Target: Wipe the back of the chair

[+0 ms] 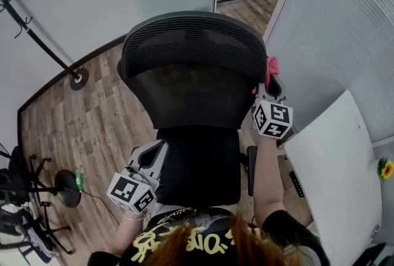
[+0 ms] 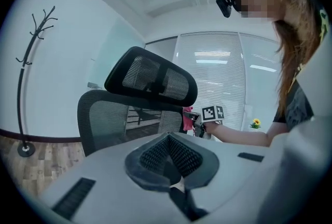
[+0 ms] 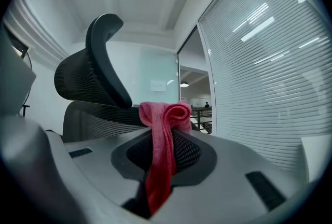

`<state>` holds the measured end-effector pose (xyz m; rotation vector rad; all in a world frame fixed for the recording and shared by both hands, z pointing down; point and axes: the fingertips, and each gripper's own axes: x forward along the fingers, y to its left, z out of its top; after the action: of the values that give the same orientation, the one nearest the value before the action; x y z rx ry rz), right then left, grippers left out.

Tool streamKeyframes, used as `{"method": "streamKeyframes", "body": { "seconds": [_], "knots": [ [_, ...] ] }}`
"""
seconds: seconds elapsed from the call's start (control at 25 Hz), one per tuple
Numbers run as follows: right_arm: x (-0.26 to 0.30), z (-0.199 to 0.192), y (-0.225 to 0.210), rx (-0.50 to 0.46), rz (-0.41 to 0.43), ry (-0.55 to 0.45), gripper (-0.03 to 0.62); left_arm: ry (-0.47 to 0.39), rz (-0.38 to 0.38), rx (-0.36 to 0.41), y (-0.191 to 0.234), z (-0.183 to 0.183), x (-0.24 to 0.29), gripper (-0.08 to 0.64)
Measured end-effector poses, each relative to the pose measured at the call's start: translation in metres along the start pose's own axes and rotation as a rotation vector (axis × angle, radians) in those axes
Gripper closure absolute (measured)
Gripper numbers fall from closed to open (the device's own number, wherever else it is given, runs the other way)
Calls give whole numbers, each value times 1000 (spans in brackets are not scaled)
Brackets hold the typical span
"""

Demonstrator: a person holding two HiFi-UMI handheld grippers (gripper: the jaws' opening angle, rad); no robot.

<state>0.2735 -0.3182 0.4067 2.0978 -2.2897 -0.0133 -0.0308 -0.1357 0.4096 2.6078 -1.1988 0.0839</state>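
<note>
A black office chair fills the head view: mesh back (image 1: 194, 92), headrest (image 1: 194, 43) above it, seat (image 1: 200, 163) toward me. My right gripper (image 1: 271, 83) is at the back's right edge, shut on a pink-red cloth (image 1: 271, 65) that pokes out past its jaws. In the right gripper view the cloth (image 3: 163, 140) hangs between the jaws, with the chair back (image 3: 98, 119) and headrest (image 3: 96, 62) to the left. My left gripper (image 1: 151, 157) sits low by the seat's left side, jaws together and empty. From the left gripper view the chair back (image 2: 109, 119) stands ahead.
A white desk (image 1: 335, 178) stands to the right, with a yellow flower (image 1: 386, 168) at its far end. A glass wall with blinds (image 1: 332, 31) runs behind it. A coat stand (image 1: 37, 37) is at the left, and a black stand base (image 1: 64, 188) sits on the wood floor.
</note>
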Motion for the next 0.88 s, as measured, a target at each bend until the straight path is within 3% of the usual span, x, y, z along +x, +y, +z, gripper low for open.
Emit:
{"method": "streamKeyframes", "body": {
  "seconds": [0.16, 0.56, 0.88],
  "knots": [
    [7, -1, 17, -21, 9, 5, 525, -6, -34, 19, 7, 9, 2, 569],
    [19, -4, 60, 8, 1, 14, 523, 14, -8, -17, 55, 0, -25, 569],
    [33, -7, 120, -66, 112, 41, 525, -11, -21, -24, 77, 6, -32, 569]
  ]
}}
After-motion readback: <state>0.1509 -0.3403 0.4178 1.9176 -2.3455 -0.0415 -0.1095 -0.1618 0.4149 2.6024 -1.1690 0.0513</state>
